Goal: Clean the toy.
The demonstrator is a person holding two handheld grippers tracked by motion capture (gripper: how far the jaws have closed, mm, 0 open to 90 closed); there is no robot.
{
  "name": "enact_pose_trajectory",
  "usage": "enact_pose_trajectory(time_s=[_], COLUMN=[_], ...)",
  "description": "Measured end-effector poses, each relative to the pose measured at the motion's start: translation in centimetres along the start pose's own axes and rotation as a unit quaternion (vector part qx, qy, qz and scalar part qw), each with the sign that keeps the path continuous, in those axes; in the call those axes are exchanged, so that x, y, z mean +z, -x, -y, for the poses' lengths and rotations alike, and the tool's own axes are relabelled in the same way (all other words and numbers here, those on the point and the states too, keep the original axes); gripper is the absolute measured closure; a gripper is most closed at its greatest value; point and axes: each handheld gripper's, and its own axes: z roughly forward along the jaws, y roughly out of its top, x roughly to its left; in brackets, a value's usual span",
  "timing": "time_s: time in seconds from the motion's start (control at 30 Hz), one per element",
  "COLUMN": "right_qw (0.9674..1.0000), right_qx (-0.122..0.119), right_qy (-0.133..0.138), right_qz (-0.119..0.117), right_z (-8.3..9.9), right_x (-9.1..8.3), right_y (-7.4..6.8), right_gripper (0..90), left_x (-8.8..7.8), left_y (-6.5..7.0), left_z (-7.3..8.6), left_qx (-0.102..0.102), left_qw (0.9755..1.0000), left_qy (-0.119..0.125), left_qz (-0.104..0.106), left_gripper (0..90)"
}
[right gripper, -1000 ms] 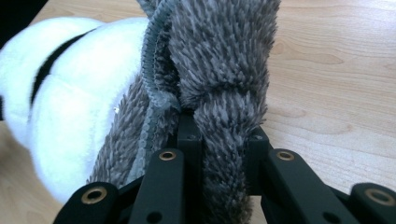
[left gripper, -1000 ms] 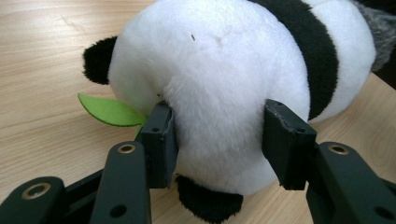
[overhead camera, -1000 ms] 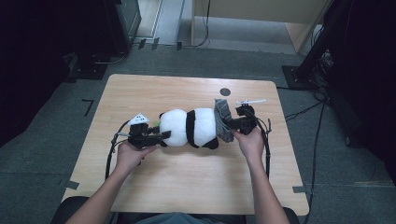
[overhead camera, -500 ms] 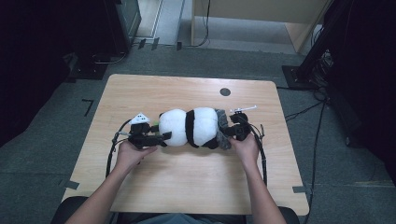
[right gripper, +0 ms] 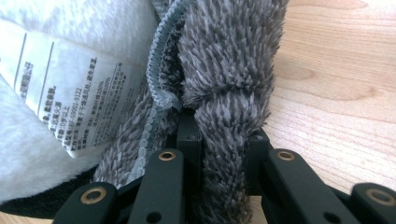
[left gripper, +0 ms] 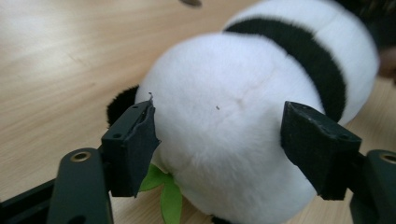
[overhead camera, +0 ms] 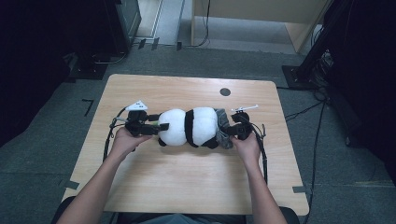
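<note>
Panda plush (overhead camera: 189,127) lies on its side mid-frame in the high view, on the wooden counter (overhead camera: 187,186), long axis left-right. Grey fuzzy cloth (overhead camera: 223,129) sits bunched against its right end.

Left claw (overhead camera: 155,127): at the plush's left end, jaws have just been opening. In the left gripper view they stand apart on either side of the white rounded end (left gripper: 233,116), pads not pressing on it. Green leaf piece (left gripper: 166,191) pokes out under the plush, lower centre of that view.

Right claw (overhead camera: 229,131): narrow, clamped on a fold of the grey cloth (right gripper: 224,93). White care label (right gripper: 70,93) at left of the right gripper view, lying on the plush.
</note>
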Motion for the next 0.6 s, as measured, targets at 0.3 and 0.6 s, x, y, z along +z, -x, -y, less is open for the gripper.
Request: enact_pose_trajectory(time_s=[0.3, 0.6], right_qw=[0.9999, 0.9971], right_qx=[-0.015, -0.035], right_qy=[-0.001, 0.066], right_qz=[0.007, 0.010], right_z=[-0.5, -0.3], right_x=[0.9, -4.4], right_y=[-0.8, -1.8], right_gripper=[78.1, 77.3], left_x=[1.6, 1.0], left_y=[-1.1, -0.8], left_z=[0.5, 0.4], left_qx=[-0.004, -0.011], left_qw=[0.9998, 0.9998], left_qy=[-0.001, -0.008], left_qz=[0.022, 0.016], left_gripper=[16.2, 42.3])
